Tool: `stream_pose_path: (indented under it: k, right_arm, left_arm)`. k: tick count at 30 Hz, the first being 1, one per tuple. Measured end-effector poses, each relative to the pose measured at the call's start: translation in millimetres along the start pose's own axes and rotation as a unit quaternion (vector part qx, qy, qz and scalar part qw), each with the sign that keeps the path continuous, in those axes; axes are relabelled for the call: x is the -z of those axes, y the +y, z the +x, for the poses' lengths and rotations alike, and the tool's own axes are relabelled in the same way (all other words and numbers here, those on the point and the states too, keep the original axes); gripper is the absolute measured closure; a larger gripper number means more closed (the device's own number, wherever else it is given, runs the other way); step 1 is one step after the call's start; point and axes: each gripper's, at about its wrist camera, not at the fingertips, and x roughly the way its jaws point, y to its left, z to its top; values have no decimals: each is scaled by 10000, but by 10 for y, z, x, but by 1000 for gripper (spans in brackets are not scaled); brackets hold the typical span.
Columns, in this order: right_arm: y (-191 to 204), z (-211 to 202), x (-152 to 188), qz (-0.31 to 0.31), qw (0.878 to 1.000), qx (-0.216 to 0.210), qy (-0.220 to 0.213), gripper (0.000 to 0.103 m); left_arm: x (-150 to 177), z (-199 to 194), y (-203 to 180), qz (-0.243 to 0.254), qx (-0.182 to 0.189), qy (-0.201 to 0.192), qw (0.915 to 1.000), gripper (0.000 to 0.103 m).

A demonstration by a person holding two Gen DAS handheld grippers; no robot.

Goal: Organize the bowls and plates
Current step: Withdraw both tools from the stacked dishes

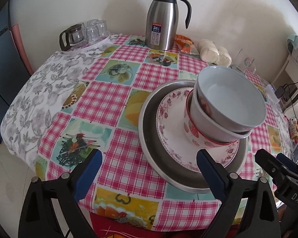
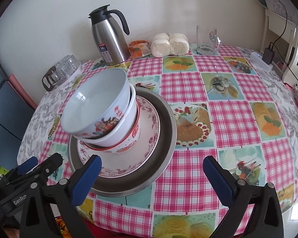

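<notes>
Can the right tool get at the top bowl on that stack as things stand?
Probably yes. The right tool is open and holds nothing, and the top bowl sits highest on the stack, its rim exposed with nothing above it. The left tool is open too, off to the side, not across the path.

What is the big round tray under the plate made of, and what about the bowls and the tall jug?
The big tray looks like dull brushed metal: grey, with a soft sheen on its rim. The bowls look like glazed ceramic: glossy white with printed pictures and bright window glints. The flowered plate seems the same. The tall jug looks like brushed stainless steel with a black, probably plastic, lid and handle.
</notes>
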Motion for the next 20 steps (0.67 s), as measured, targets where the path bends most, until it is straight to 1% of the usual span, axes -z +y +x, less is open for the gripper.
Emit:
stream_pose_path:
  k: [5,7,8,10,16,20]
  right_arm:
    - [-15,6,24,11,10000,30,20,0]
    - [-16,11,26,13,10000,44,30,0]
    - [-17,14,26,12,10000,48,36,0]
    - [-17,15,26,13,10000,54,38,0]
    - [-25,27,33,-1,10000,69,64,0]
    - [-33,40,36,18,9999,90,82,0]
  left_arm:
    - [15,-24,-12,34,-170,-8,9998,7]
    - [22,-22,-20,36,-295,16,9996,7]
    - [30,-14,-28,49,-451,50,9990,7]
    - [38,-2,-43,115,-605,73,9981,7]
    - [44,-34,-44,149,-544,-21,9984,7]
    - [39,-17,-59,145,-509,10,9986,7]
